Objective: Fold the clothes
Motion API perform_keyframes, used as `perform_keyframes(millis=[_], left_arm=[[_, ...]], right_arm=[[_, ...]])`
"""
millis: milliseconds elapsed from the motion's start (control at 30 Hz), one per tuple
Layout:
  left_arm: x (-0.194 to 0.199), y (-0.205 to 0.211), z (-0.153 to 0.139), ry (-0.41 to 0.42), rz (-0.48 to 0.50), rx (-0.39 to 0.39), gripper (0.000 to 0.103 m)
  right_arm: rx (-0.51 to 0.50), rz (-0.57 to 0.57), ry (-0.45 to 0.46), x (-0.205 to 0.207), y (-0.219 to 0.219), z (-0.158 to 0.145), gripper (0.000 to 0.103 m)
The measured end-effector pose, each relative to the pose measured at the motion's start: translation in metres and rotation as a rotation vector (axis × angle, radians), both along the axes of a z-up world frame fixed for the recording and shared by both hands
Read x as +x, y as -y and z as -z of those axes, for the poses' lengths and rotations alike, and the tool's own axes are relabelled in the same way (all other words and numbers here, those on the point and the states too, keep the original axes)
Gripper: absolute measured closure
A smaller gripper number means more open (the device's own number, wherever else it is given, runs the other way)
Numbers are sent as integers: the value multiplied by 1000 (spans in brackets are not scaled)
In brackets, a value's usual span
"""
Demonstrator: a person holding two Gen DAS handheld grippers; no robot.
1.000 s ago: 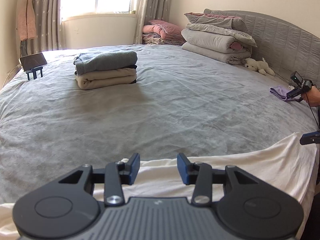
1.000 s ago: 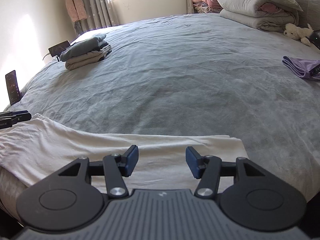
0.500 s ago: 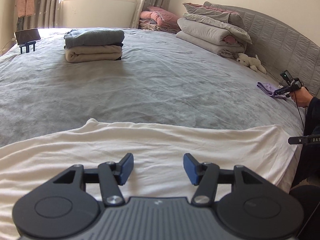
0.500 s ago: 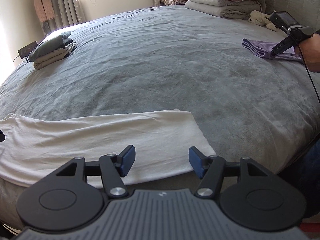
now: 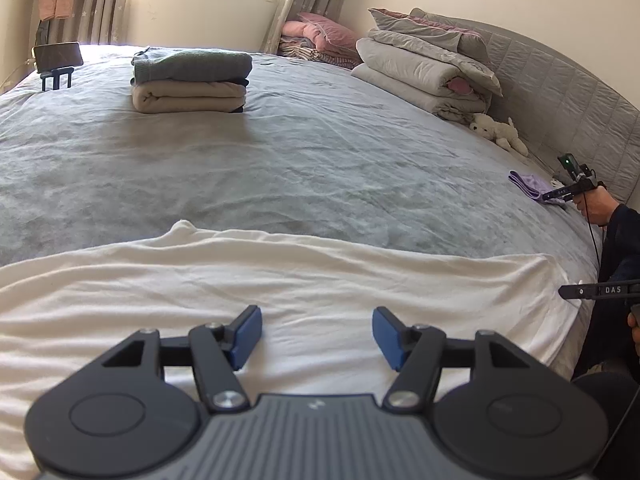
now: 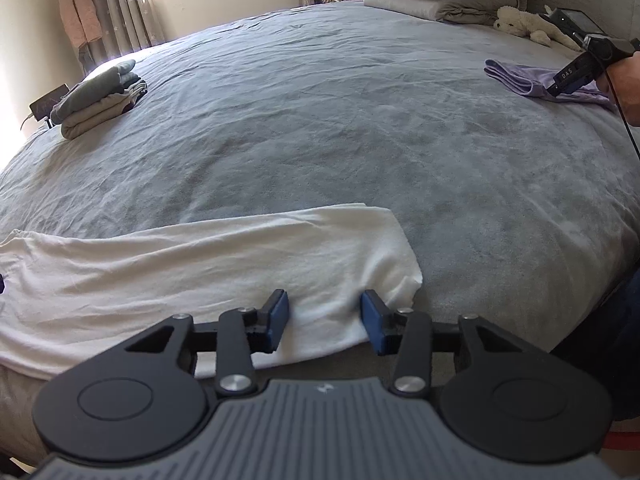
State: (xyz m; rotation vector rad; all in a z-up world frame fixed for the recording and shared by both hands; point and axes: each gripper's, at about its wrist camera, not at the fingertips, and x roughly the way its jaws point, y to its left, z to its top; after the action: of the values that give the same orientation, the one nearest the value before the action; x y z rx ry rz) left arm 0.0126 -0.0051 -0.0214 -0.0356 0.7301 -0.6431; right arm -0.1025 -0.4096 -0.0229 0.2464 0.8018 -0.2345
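Your left claw (image 5: 317, 336) hangs over the white garment (image 5: 280, 280), jaws spreading wider, blue pads clear of the cloth with bare fabric showing between them and nothing gripped. Your right claw (image 6: 324, 320) is down at the garment's near right corner, jaws closing in, a strip of that white cloth (image 6: 200, 276) lying between the blue pads; from this angle the pads look just shy of pressing on it, though the fisheye makes that hard to call. The garment lies flat and stretched along the near edge of the bed (image 5: 320, 160), a long pale band on the grey cover, its far edge wavy with a small peak toward the left in your left view, its right end sitting close to the bed's edge. Well beyond it, toward the window, a folded stack (image 5: 190, 80) sits on the cover: a grey-green piece on top, something dark under it, a beige one at the bottom. Just left of that stack a phone on a small stand (image 5: 58, 60) faces you. At the head of the bed, folded grey quilts (image 5: 428, 64) are piled against the padded headboard, with pink bedding (image 5: 316, 40) behind them and a white plush toy (image 5: 496, 130) lying beside them. Off to the right, a lilac cloth (image 6: 536, 80) rests on the cover, and another person's hand (image 6: 628, 84) holds a black handheld device (image 6: 580, 60) right over it.
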Motion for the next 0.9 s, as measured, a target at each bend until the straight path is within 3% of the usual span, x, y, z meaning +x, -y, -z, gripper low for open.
perform_keyframes(millis=[33, 100, 433, 900], left_arm=[[0, -1, 0, -1, 0, -2, 40], [0, -2, 0, -1, -1, -5, 40], [4, -10, -1, -23, -6, -38, 40], [13, -30, -4, -92, -16, -155, 42]], right_arm=[[6, -5, 2, 1, -1, -1, 80], [12, -8, 9, 2, -3, -3, 95], [8, -104, 92, 14, -38, -33, 97], [31, -420, 157, 62, -130, -61, 99]])
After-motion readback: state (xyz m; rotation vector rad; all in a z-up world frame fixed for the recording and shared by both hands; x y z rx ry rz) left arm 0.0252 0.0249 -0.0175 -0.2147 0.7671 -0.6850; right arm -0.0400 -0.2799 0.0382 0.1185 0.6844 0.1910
